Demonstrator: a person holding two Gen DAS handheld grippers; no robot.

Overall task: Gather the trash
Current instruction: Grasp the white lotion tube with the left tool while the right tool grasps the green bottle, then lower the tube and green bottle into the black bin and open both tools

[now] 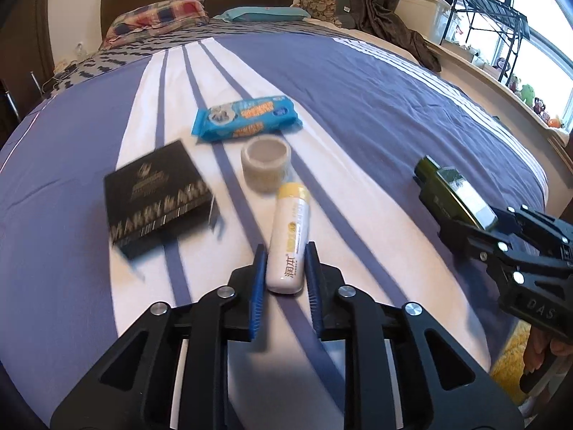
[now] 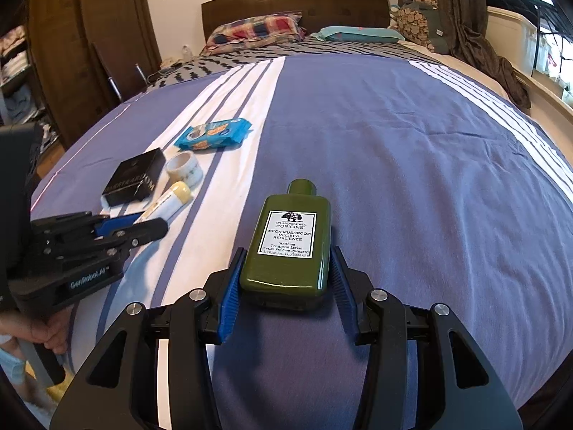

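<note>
Two hand-held grippers at a bed, each closed on one item of trash. The left hand-held gripper [image 1: 285, 263] has its blue pads against the lower sides of a white tube with a pale yellow cap [image 1: 289, 234], which lies lengthwise on the white stripe of the bedspread [image 1: 376, 107], cap pointing away. The right hand-held gripper [image 2: 286, 272] clamps the base end of a flat green Origins lotion bottle [image 2: 288, 240], lying label-up on the blue part of the cover, cap away.

Risks, as judged from this arrangement:
- Both grips sit at the very bottom of long items. On lifting, the free end of each would tend to droop or pivot, and the item could slide out of the pads.
- The tube is round and smooth; a slightly off-centre squeeze could roll it or squirt it forward into the roll of tape [image 1: 265, 165] just beyond its cap.
- The soft bedding gives way under pressure, so pads pressed down may pinch the cover along with the item.
- The black box [image 1: 157, 197] lies just beside the tube, and the blue wipes packet [image 1: 247, 117] beyond the tape; a sideways swing of the left tool could knock them.
- No trash bin or bag is visible, so the drop-off point cannot be told.
</note>
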